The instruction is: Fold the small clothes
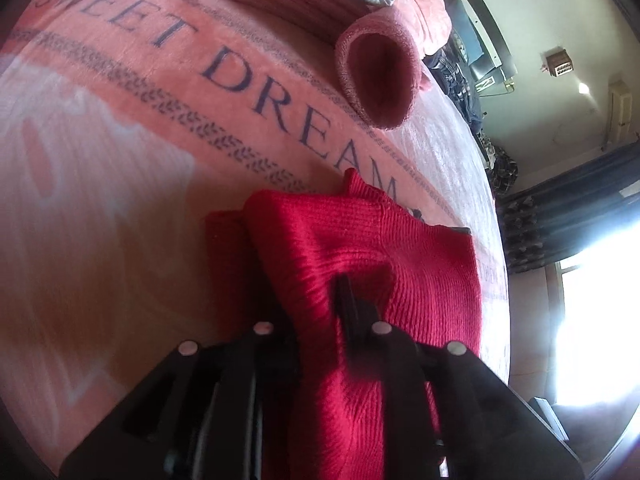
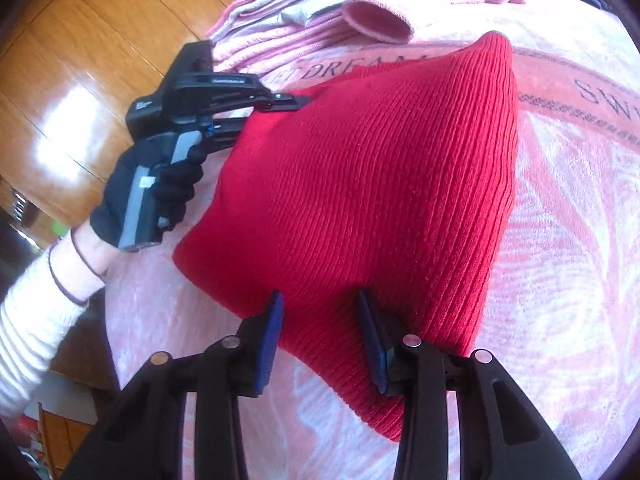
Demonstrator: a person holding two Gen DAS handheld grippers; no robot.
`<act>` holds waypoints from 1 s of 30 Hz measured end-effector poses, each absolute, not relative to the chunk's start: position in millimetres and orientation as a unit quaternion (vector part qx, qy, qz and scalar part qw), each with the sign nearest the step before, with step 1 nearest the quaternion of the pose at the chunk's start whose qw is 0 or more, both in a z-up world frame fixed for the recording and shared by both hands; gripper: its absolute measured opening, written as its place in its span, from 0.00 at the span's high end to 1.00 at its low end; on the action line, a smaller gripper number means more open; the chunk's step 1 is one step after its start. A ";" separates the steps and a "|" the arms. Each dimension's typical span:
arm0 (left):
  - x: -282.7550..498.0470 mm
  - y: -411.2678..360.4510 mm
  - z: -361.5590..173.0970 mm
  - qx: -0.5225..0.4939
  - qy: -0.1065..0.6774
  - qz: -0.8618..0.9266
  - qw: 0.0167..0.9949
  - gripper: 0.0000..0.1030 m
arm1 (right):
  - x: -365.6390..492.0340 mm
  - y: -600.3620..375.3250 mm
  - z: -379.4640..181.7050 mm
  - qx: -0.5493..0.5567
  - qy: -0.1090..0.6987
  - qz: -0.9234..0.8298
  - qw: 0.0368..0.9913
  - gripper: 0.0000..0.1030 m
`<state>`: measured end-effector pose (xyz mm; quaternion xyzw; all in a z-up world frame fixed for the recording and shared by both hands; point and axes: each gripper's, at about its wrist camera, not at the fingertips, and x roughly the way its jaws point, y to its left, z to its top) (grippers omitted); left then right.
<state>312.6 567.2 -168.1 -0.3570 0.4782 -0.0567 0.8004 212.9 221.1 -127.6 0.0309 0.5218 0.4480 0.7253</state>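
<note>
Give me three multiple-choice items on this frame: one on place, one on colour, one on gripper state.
1. Where does the knit garment lie?
A. on the wooden floor
B. on the printed blanket
C. on a chair

2. What colour is the garment?
A. red
B. grey
C. blue

3. How do the right gripper fingers stand?
A. shut on the garment
B. out of view
C. apart, with the garment's edge between them

Answers:
1 B, the pink blanket with lettering shows all round it.
2 A, its ribbed knit is red in both views.
3 C, a gap shows between the blue pads; the left gripper is what pinches the fabric.
</note>
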 end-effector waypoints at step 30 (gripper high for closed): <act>152.2 525.7 -156.3 -0.337 0.543 -0.032 0.768 0.95 | 187.9 183.2 -117.6 0.047 0.523 0.432 0.733 0.59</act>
